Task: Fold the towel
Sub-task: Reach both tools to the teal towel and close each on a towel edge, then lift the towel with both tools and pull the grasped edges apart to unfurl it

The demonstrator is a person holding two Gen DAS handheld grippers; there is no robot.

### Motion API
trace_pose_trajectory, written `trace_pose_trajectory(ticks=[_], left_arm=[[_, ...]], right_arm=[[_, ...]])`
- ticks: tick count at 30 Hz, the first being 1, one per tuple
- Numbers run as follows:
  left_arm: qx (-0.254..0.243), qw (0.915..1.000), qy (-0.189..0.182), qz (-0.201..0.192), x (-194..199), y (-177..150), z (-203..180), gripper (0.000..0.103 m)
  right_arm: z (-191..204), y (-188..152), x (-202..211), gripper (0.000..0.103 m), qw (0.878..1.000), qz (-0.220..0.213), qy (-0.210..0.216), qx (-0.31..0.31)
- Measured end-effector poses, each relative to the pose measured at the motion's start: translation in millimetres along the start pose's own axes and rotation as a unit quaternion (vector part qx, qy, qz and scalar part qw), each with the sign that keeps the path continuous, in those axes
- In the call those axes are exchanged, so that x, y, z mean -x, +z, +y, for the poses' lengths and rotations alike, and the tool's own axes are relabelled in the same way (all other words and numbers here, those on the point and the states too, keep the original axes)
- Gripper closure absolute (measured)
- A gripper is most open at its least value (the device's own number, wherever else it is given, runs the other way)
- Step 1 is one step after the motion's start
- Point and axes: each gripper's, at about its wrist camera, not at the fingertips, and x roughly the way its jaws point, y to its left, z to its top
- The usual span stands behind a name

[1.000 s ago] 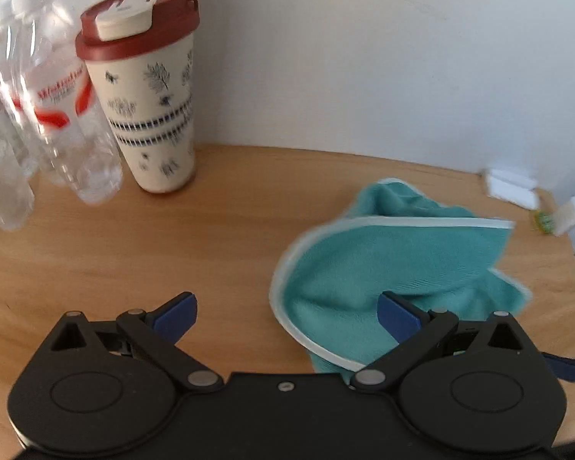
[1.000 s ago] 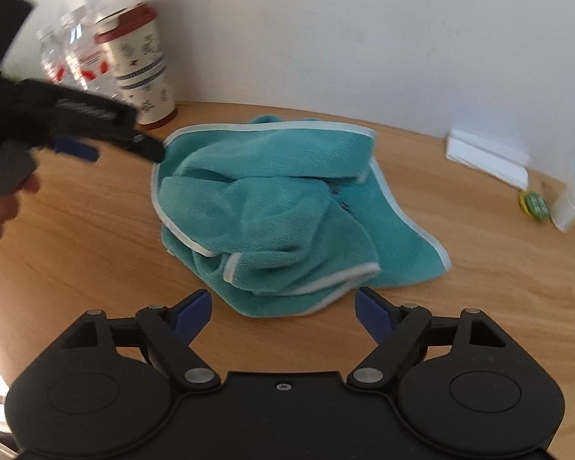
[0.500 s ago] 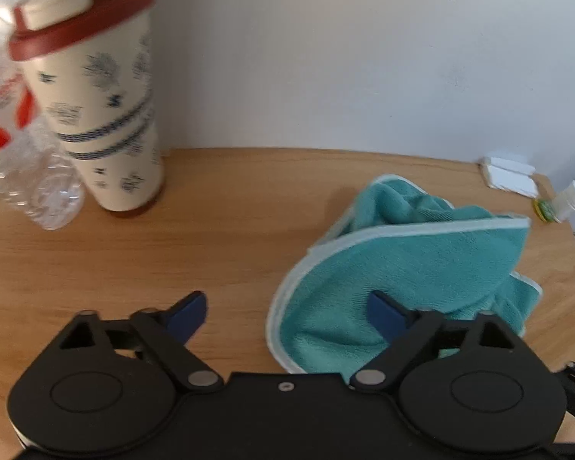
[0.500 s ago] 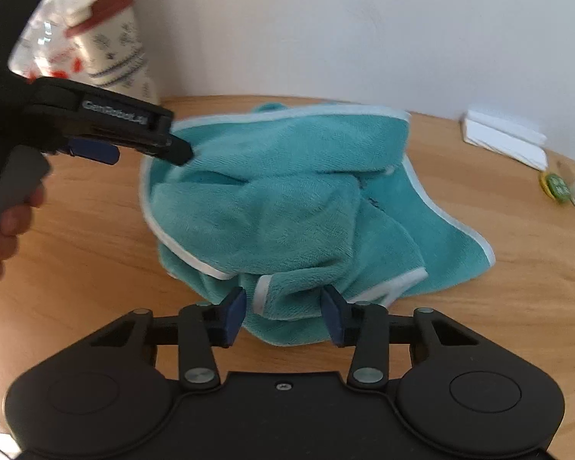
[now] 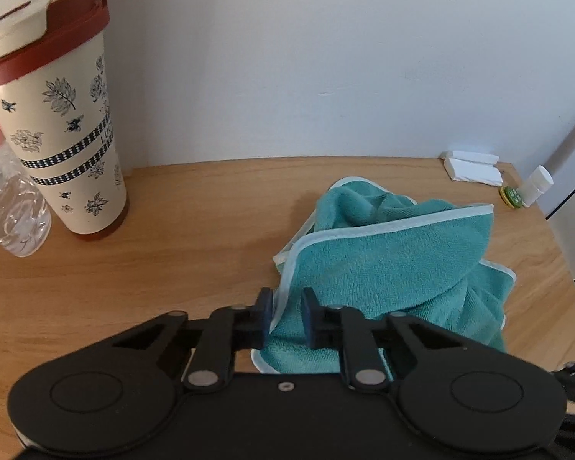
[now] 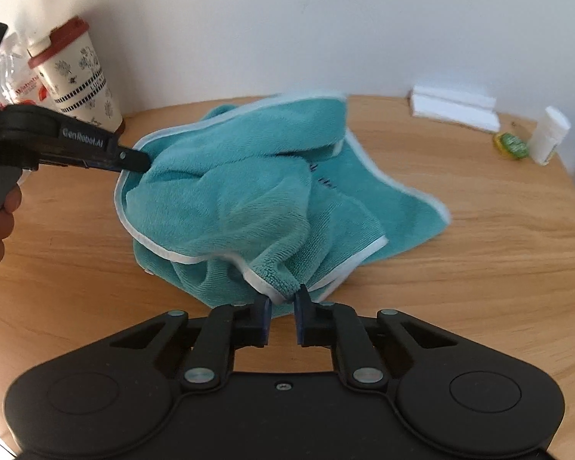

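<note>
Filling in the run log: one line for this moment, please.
step: grasp towel edges | left gripper: shut on towel | right gripper: shut on towel | towel: crumpled on table, unfolded

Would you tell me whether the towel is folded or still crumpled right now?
Crumpled: the towel lies bunched in loose overlapping layers, with the left tongs and right tongs each pinching an edge.

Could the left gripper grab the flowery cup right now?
Probably not yet. The left gripper is shut on the teal towel's white-trimmed edge, so it is busy. The floral travel cup stands off to its left on bare wooden table; nothing blocks the way once it lets go.
</note>
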Motion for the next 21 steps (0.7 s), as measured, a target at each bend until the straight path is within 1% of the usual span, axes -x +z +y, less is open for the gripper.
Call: trace_pose_trajectory(ticks=[2, 3, 4, 7, 8, 10, 11, 14, 18, 19, 20, 21], left_arm=[[0.003, 1.0000, 0.000, -0.007, 7.9, -2.4, -2.4, 0.095], [0.004, 1.0000, 0.000, -0.009, 10.6, -3.3, -2.8, 0.096], [0.004, 0.9999, 0.000, -0.012, 15.6, -4.5, -4.3, 0.096], [0.007, 0.9997, 0.009, -0.023, 29.2, -7.2, -10.9, 0.096], [0.014, 0.9995, 0.008, -0.026, 35.7, -8.0, -14.1, 0.096], [0.020, 0.9992, 0.009, -0.034, 45.2, -9.6, -19.4, 0.097], [0.023, 0.9988, 0.011, -0.040, 51.3, -11.3, -22.4, 0.097], [0.025, 0.9981, 0.010, -0.055, 65.3, -17.3, -29.4, 0.098], [0.029, 0.9981, -0.001, -0.055, 76.5, -27.6, -28.7, 0.100], [0.022, 0.9984, 0.001, -0.052, 80.5, -30.6, -26.1, 0.100], [0.015, 0.9985, 0.002, -0.052, 82.9, -32.0, -23.9, 0.100], [0.009, 0.9986, 0.003, -0.051, 85.0, -33.0, -22.0, 0.100]], right_arm=[[-8.8, -1.5, 15.7, 0.092, 1.000, -0.009, 0.010, 0.001], [-9.2, -0.2, 15.8, 0.092, 1.000, -0.010, 0.012, 0.002], [-15.0, -1.4, 26.1, 0.092, 1.000, -0.018, 0.020, 0.011], [-24.5, -4.5, 41.7, 0.093, 0.999, -0.021, 0.041, 0.027], [-30.1, -4.9, 50.1, 0.093, 0.998, -0.022, 0.055, 0.032], [-34.6, -5.8, 59.5, 0.093, 0.997, -0.023, 0.069, 0.040], [-38.1, -7.5, 70.5, 0.093, 0.995, -0.028, 0.084, 0.051], [-42.0, -10.5, 84.2, 0.093, 0.991, -0.029, 0.120, 0.059], [-31.2, -19.4, 96.2, 0.093, 0.986, -0.024, 0.151, 0.068], [-26.5, -21.8, 99.0, 0.094, 0.985, -0.022, 0.156, 0.068], [-14.6, -25.9, 105.6, 0.094, 0.982, -0.020, 0.176, 0.067], [-7.2, -27.4, 108.1, 0.094, 0.980, -0.019, 0.186, 0.070]])
